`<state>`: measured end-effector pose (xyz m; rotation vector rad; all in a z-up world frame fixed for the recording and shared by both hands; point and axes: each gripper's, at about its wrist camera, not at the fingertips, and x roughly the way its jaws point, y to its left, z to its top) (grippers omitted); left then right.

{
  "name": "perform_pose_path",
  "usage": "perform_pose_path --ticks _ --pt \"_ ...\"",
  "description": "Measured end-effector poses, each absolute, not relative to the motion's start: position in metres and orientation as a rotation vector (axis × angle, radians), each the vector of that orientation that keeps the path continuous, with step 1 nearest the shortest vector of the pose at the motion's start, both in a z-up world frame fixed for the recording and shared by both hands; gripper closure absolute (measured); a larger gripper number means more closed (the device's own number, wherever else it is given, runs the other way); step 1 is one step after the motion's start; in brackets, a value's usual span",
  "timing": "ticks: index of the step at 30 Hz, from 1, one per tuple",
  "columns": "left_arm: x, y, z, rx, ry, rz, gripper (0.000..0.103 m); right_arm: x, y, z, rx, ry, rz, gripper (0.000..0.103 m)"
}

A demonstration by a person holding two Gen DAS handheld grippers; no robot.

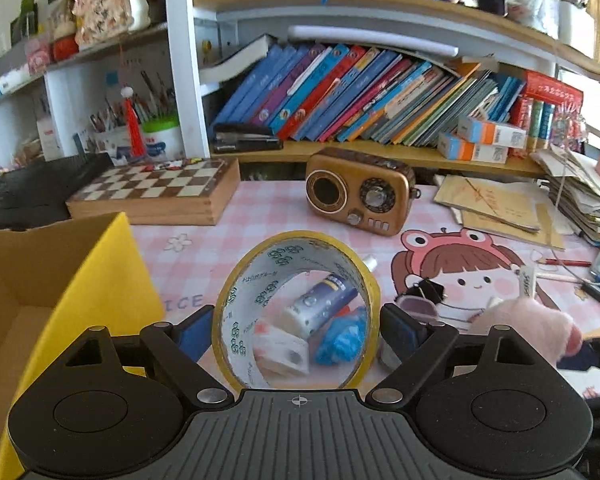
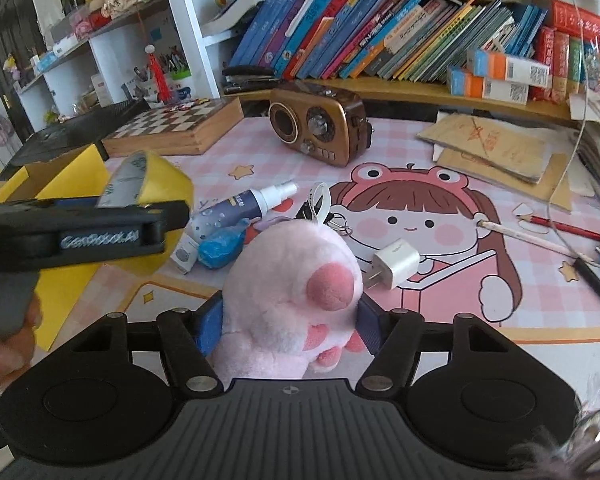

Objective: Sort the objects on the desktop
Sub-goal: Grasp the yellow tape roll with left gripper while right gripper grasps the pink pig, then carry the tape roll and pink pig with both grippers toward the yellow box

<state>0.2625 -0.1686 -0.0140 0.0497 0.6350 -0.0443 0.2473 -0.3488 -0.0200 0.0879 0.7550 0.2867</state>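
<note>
We look over a desk (image 2: 540, 320) covered by a pink checked mat with a cartoon girl, backed by a shelf of slanted books (image 1: 360, 92). A wooden chessboard box (image 1: 152, 192) and a brown retro radio (image 1: 360, 192) stand toward the back of the desk.

Our left gripper (image 1: 298, 328) is clenched on a roll of yellow-edged tape (image 1: 298, 312), its blue pads pressing the roll's outer rim on both sides; the roll stands on edge so that we see straight through its core. In the right wrist view the tape roll is held above the desk, just beside the yellow cardboard box (image 1: 40, 280) that sits at the left of the desk.

Our right gripper (image 2: 288, 324) grasps a pink plush toy (image 2: 296, 284), with the blue pads squeezing into its soft sides and its round pink pad facing the camera.

On the mat beyond the tape lie a spray bottle (image 2: 244, 206), a crumpled blue wrapper (image 2: 220, 248) and a small white box (image 2: 184, 258), close together. A white charger plug (image 2: 396, 264) rests just beside the plush toy, and a red pencil (image 2: 560, 226) lies well apart at the right.
</note>
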Motion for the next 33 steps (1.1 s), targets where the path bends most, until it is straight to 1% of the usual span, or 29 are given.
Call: perform_pose_path --ticks 8,16,33 --pt "0.208 -0.156 -0.003 0.015 0.632 -0.026 0.014 0.213 -0.345 -0.008 0.057 0.734 0.288 0.039" --pt "0.151 -0.126 -0.006 -0.064 0.662 -0.004 0.014 0.181 -0.334 -0.003 0.045 0.751 0.285 0.039" --pt "0.075 -0.053 -0.003 -0.089 0.662 -0.054 0.014 0.097 -0.248 0.005 0.010 0.753 0.276 0.039"
